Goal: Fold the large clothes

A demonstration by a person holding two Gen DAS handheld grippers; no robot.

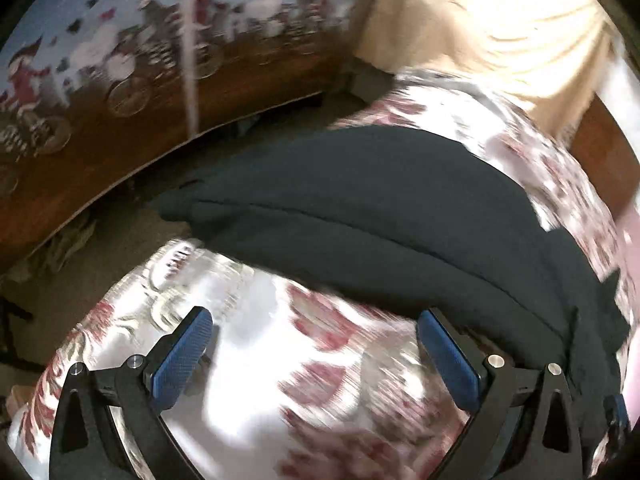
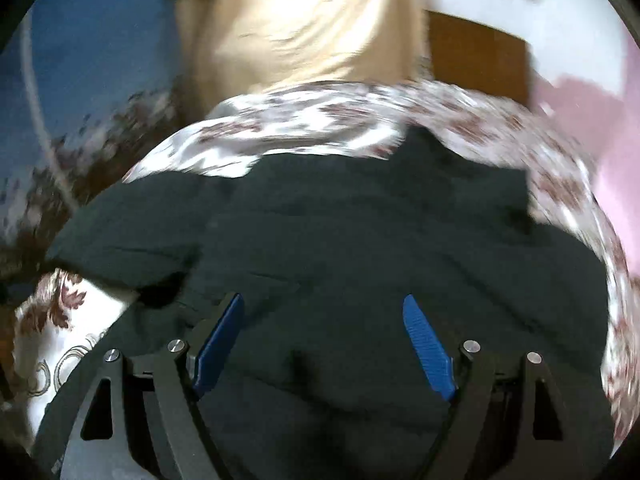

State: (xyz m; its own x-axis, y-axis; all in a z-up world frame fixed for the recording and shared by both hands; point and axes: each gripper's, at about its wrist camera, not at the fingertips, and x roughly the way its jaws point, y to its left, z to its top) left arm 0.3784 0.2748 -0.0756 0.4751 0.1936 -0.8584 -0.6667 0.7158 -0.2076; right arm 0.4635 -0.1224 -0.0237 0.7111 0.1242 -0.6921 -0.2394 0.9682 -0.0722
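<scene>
Floral bedsheet (image 1: 256,320) covered the bed, with a dark garment (image 1: 360,216) spread across it. Left gripper (image 1: 316,344) hung wide apart over bare sheet just beside the garment's edge; right gripper (image 2: 322,340) was spread wide over the garment, empty.

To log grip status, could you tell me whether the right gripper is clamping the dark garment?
No, the right gripper hovers open above the dark garment.

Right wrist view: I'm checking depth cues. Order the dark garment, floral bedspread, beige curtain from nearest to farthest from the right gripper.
From the right gripper:
1. Dark garment, directly under the open fingers.
2. Floral bedspread, beyond the garment's far edge.
3. Beige curtain, top centre, behind the bed.
</scene>
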